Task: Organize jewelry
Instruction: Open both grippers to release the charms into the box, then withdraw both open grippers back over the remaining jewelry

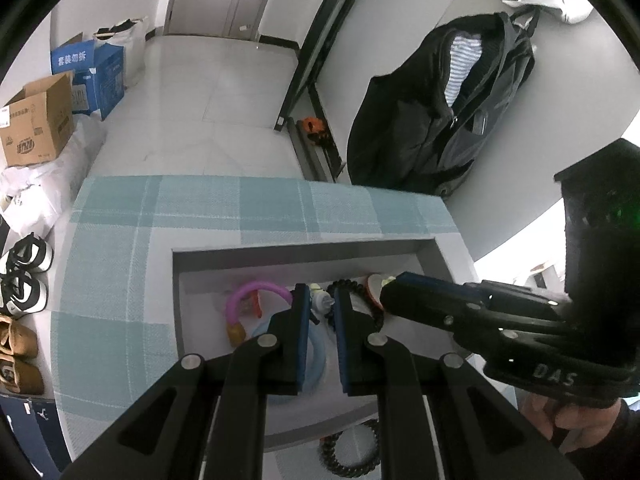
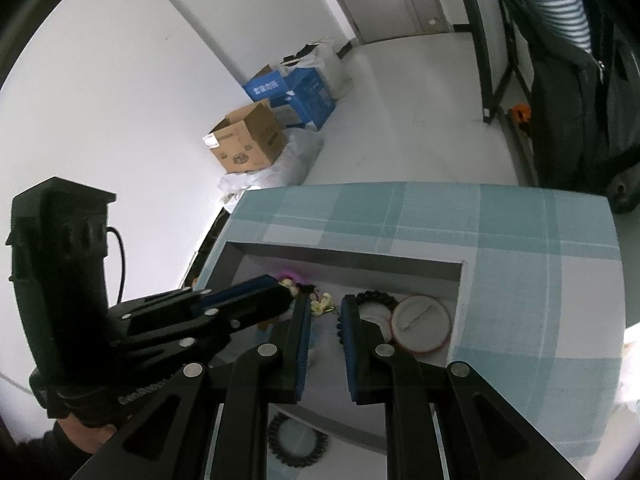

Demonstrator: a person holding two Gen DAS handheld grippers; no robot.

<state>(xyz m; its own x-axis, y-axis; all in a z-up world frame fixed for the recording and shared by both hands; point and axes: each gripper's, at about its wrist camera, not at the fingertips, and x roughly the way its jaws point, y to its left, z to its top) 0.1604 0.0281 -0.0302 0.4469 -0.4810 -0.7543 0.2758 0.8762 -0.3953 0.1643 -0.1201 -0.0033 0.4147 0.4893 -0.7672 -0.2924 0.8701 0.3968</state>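
A grey open box (image 1: 304, 249) (image 2: 352, 258) sits on the checked teal cloth and holds jewelry: a pink bangle (image 1: 256, 294), a pale blue ring (image 1: 316, 364), a black bead bracelet (image 1: 352, 286) (image 2: 376, 298), a small flower piece (image 1: 322, 302) (image 2: 322, 304) and a round orange-rimmed case (image 2: 422, 322). My left gripper (image 1: 323, 300) is open over the box, with the flower piece between its fingers. My right gripper (image 2: 325, 310) is open over the same spot. A black coiled hair tie (image 1: 350, 454) (image 2: 298, 446) lies outside the box near me.
The teal cloth (image 1: 224, 212) (image 2: 540, 264) covers a small table. On the floor beyond stand cardboard and blue boxes (image 1: 40, 120) (image 2: 250, 140). Shoes (image 1: 24, 276) lie at the left. A black jacket (image 1: 440, 120) hangs at the right.
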